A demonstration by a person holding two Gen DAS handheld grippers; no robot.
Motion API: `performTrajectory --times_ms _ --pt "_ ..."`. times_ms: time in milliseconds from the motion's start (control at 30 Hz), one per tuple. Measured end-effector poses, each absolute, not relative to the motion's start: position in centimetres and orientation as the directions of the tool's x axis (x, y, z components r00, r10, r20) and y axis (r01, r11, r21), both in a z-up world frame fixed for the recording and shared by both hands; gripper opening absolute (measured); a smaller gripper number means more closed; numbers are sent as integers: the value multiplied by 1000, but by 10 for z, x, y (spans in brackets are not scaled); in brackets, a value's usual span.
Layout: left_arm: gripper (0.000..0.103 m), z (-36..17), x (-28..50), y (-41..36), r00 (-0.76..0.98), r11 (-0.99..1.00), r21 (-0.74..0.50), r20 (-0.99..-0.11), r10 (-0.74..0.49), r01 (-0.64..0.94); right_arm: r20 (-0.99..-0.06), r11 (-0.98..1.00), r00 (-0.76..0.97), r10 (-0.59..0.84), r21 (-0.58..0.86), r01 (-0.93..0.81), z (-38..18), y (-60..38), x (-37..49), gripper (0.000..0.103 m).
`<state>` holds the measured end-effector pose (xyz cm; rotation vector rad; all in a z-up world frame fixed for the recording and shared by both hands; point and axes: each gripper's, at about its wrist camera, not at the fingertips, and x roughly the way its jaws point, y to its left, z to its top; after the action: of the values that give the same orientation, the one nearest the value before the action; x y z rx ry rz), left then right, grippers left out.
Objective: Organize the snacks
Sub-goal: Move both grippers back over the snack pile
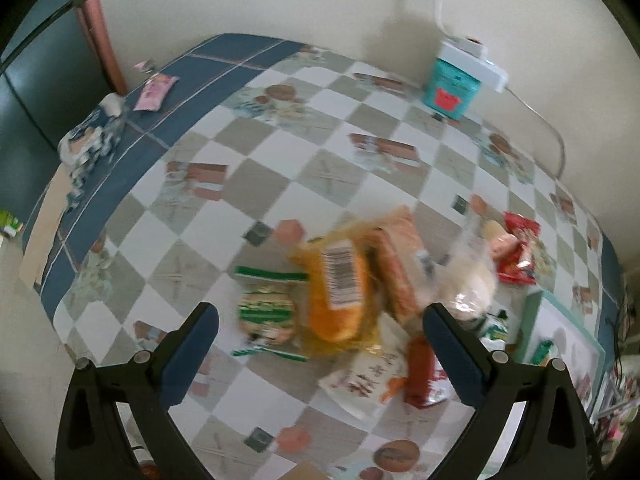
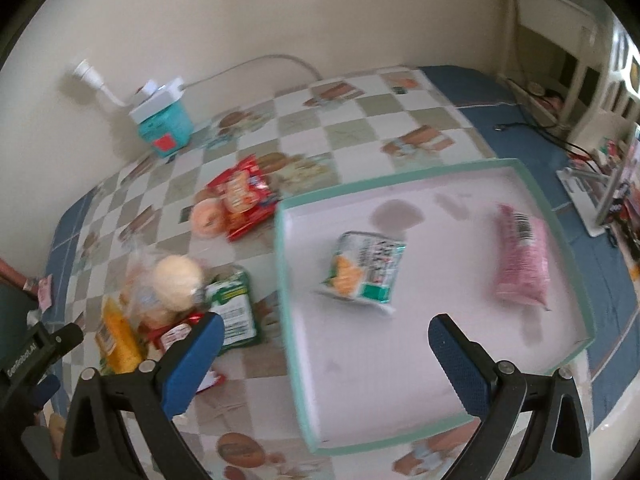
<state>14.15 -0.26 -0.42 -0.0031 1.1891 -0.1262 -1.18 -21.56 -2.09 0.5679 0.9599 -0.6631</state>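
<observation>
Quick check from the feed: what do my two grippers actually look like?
Both match: the left gripper and right gripper have black angular arms with silver rivets, ending in blue textured pads. A black part at the right view's left edge bears white lettering.

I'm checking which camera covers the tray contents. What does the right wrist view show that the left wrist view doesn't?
Only the right wrist view shows the tray's whole inside, with a green-and-orange packet and a pink packet lying apart in it. Only the left wrist view shows the green-and-white snack and a pink packet on the far blue border. Both show the orange barcoded packet, the red packet and the teal box. Both grippers, left and right, are open and empty.
</observation>
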Motion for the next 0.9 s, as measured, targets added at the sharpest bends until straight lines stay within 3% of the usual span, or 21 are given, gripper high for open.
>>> performTrajectory --times_ms 500,900 --pt "102 -19 175 78 326 988 -143 -938 -117 -58 -898 741 411 -157 168 651 -45 -155 44 103" --pt "102 -64 186 74 208 987 -159 -966 -152 -16 -919 746 383 -92 191 637 -76 -138 67 103"
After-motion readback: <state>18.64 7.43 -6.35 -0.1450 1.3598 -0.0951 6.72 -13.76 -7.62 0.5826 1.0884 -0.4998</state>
